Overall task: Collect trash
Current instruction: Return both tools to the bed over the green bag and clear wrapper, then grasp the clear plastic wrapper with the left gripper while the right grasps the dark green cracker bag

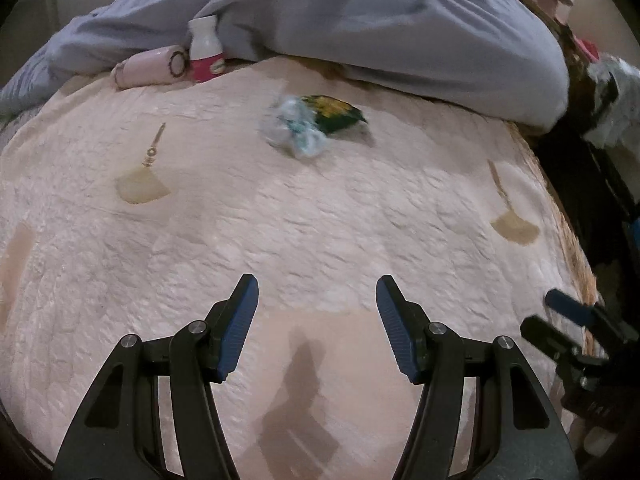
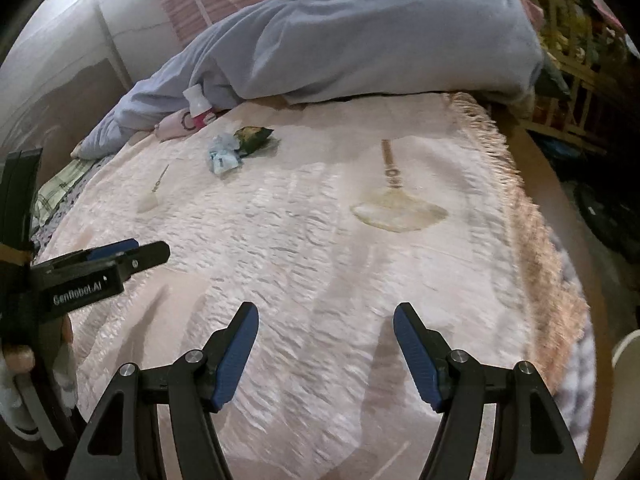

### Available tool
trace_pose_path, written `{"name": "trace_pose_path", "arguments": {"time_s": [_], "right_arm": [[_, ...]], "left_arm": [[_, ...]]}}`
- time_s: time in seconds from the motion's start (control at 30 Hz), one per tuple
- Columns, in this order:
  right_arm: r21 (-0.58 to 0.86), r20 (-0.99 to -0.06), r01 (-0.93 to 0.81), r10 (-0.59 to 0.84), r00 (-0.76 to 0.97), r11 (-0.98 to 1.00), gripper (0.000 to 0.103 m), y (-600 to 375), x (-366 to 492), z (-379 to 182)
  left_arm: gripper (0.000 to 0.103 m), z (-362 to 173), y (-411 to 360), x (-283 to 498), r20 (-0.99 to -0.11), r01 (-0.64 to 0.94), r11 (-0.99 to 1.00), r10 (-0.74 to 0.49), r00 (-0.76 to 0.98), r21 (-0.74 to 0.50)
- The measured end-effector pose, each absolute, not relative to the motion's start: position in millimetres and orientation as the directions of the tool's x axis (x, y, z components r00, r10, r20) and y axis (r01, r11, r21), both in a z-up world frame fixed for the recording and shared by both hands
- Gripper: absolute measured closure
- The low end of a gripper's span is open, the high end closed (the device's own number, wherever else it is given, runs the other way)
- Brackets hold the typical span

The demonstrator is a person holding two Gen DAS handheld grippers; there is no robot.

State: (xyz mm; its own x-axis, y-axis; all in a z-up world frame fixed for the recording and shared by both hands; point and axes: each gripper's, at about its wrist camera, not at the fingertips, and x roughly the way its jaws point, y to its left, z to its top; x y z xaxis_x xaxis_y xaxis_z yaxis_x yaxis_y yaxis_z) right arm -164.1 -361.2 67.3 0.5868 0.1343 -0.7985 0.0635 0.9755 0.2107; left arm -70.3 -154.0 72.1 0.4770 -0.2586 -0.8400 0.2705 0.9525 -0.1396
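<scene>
Hovering low over pink bedspread (image 1: 320, 220), left tool (image 1: 316, 292) spread wide, jaws released, gripping nothing. Casting dark shadow on the fabric right below. Showing blue ribbed fingertips (image 1: 240, 328) on black linkage.

Hovering alongside, right tool (image 2: 326, 318) also spread wide, jaws released, nothing between them. Peeking into left wrist view at the right edge as a dark, blurred shape (image 1: 576, 320); appearing in right wrist view at the left edge, left tool body (image 2: 100, 268) with white lettering on its side.

Lying well ahead of both tools, near the far part of the bed: crumpled clear-and-blue plastic wrapper (image 1: 294, 128), touching a green-and-yellow snack packet (image 1: 334, 114) just beside it on its right. Same pair showing in right wrist view, wrapper (image 2: 222, 156) and packet (image 2: 254, 138), both resting on the bedspread, well apart from either tool.

Standing farther back, white bottle with pink label (image 1: 206, 50), upright, touching the edge of a bunched lavender blanket (image 1: 380, 28). Lying just left of the bottle, pink cylindrical pouch (image 1: 150, 66) on its side.

Running along the bedspread's right edge, peach fringe (image 2: 516, 184). Showing beige fan-shaped prints (image 2: 400, 210) on the fabric.
</scene>
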Motion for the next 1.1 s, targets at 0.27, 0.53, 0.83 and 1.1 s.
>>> {"name": "trace_pose_path", "arguments": {"time_s": [0.27, 0.53, 0.83, 1.1], "right_arm": [[0.223, -0.801, 0.042, 0.158, 0.577, 0.974, 0.032, -355, -132, 62], [0.236, -0.798, 0.006, 0.19, 0.572, 0.972, 0.031, -354, -87, 60], [0.24, -0.787, -0.044, 0.221, 0.576, 0.97, 0.031, -351, -29, 65], [0.272, -0.775, -0.082, 0.269, 0.572, 0.959, 0.031, -327, 25, 59]], "left_arm": [[0.043, 71, -138, -9, -0.826, 0.195, 0.946, -0.32, 0.464, -0.258], [0.043, 60, -151, 62, -0.819, 0.184, 0.953, -0.303, 0.488, -0.242], [0.076, 40, -143, 99, -0.826, 0.195, 0.936, -0.351, 0.442, -0.294], [0.085, 60, -108, 80, -0.832, 0.255, 0.929, -0.358, 0.424, -0.269]]}}
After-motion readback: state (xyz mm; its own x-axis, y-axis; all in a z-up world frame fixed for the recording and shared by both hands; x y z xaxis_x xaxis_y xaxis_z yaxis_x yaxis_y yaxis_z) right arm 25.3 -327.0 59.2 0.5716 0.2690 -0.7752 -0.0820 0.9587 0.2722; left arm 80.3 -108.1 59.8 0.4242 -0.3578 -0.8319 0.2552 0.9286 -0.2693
